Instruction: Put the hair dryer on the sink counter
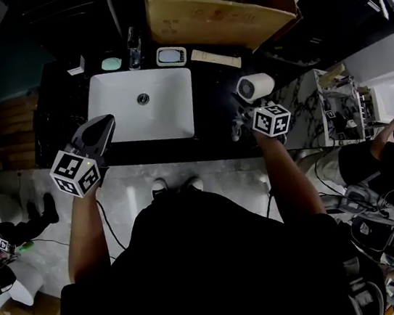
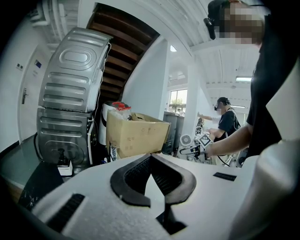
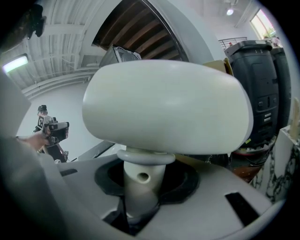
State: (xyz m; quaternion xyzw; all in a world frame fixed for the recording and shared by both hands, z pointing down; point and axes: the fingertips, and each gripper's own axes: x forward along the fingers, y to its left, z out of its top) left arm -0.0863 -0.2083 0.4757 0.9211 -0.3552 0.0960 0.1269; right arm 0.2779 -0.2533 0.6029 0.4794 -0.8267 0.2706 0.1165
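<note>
Here the right tool (image 3: 140, 190) is about half open and clamped on the handle (image 3: 139, 173) of the hair dryer (image 3: 166, 105), with the pads pressing on either side of the pale stem. The wide white barrel sits crosswise just above the jaws. Gripping low on the handle looks deliberate. It keeps the bulky barrel clear of the jaws and probably leaves the underside free to meet the surface first.

In the head view the dryer's grille end (image 1: 247, 88) faces toward the sink basin (image 1: 121, 91). The dryer hangs over the dark surface (image 1: 217, 117) just to the right of the basin, near a marble-patterned ledge (image 1: 306, 111). No view shows whether it already touches the surface or is just above it, so I judge the setting-down as close but not confirmed. The spot suits the task because it is bare and beside the basin rather than over it.

The left tool (image 2: 150, 159) is closed, with its tips meeting and nothing between them. It is held out in front of the basin's near left corner, well apart from the dryer. It seems parked there to stay out of the way, since one tool is enough for this load.

Farther back, a faucet (image 1: 134, 49) and a soap dish (image 1: 171, 56) line the rear of the surface, and a cardboard box (image 1: 213, 22) stands behind them. They leave the right side as the obvious open place.
</note>
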